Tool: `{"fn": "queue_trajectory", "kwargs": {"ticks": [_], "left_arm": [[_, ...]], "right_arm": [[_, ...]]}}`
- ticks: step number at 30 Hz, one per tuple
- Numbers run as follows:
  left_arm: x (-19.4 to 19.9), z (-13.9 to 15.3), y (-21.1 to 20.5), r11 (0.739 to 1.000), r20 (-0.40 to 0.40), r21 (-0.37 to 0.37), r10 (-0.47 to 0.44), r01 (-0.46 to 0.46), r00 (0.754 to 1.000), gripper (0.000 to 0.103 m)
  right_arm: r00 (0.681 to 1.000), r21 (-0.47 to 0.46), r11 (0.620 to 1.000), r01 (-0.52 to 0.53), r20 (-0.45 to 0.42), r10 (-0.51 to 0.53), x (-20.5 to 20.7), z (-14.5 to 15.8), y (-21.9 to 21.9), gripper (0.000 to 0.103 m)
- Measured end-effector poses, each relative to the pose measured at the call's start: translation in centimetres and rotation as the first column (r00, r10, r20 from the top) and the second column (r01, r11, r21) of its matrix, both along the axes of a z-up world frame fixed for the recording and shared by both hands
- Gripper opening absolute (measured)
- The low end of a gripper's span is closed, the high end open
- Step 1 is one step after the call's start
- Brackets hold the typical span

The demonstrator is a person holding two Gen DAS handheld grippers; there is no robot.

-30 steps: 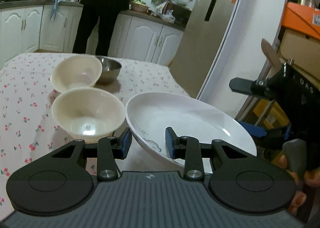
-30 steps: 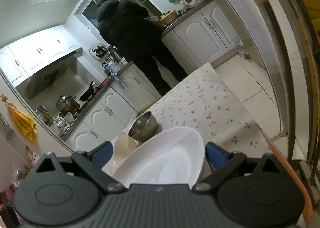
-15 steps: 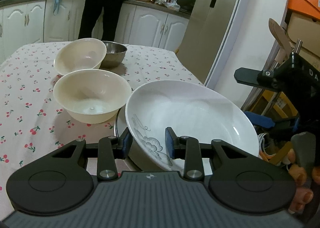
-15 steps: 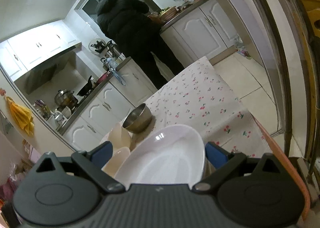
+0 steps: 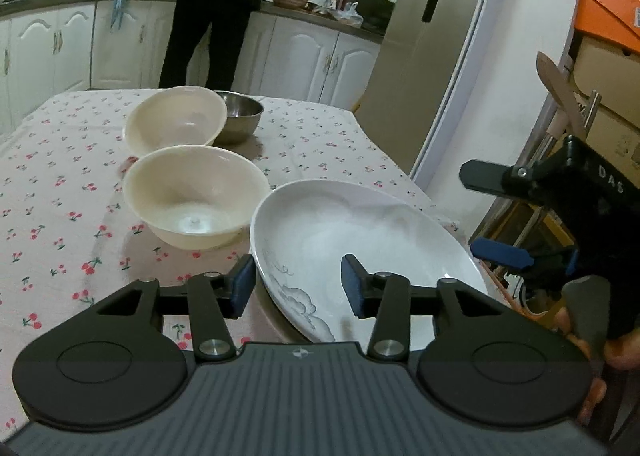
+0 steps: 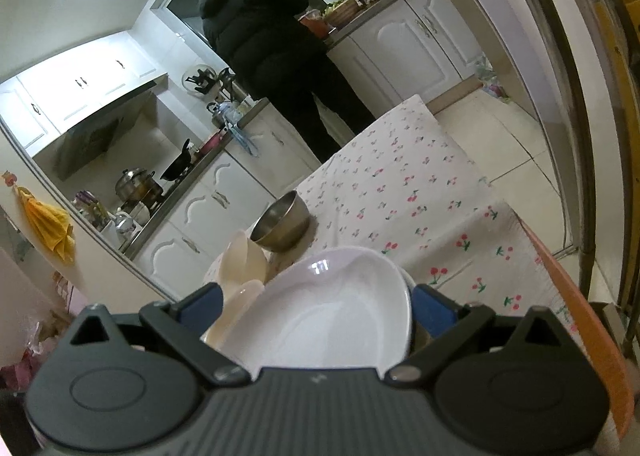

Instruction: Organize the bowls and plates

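My left tool (image 5: 297, 282) stands released, its pads straddling the near rim of the white plate (image 5: 360, 240) at the table's (image 5: 60, 183) right edge. My right tool (image 6: 316, 306) is spread wide around it. Beyond: two cream bowls (image 5: 196, 195), then a steel bowl (image 5: 240, 115).

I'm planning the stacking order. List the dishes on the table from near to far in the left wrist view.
White plate → nearer cream bowl → farther cream bowl → steel bowl.
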State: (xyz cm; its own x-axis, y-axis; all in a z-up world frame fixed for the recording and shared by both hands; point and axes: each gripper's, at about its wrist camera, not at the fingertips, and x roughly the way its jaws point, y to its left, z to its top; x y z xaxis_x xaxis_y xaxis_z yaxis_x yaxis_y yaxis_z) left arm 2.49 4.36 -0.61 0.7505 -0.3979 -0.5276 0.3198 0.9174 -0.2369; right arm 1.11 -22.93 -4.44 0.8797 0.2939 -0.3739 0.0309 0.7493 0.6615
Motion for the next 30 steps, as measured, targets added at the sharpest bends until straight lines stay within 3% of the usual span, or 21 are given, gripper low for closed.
{"fn": "queue_trajectory", "kwargs": {"ticks": [7, 13, 22, 30], "left_arm": [[-0.4, 1.1, 0.2, 1.0, 0.053, 0.0, 0.007, -0.007, 0.999, 0.063], [0.4, 1.7, 1.2, 0.996, 0.082, -0.02, 0.085, -0.084, 0.993, 0.07], [4.5, 1.5, 4.7, 0.956, 0.036, -0.053, 0.29, -0.288, 0.956, 0.076], [7.5, 0.9, 6.1, 0.935, -0.009, -0.103, 0.339, -0.338, 0.941, 0.085]], "right_arm": [[1.0, -0.033, 0.999, 0.004, 0.017, -0.003, -0.2, 0.7, 0.4, 0.102], [1.0, -0.042, 0.999, 0.021, 0.01, -0.02, -0.1, 0.9, 0.4, 0.102], [1.0, -0.042, 0.999, -0.007, 0.001, 0.007, 0.6, 1.7, 1.2, 0.102], [0.999, -0.069, 0.996, -0.048, -0.007, 0.048, 2.0, 3.0, 3.0, 0.102]]}}
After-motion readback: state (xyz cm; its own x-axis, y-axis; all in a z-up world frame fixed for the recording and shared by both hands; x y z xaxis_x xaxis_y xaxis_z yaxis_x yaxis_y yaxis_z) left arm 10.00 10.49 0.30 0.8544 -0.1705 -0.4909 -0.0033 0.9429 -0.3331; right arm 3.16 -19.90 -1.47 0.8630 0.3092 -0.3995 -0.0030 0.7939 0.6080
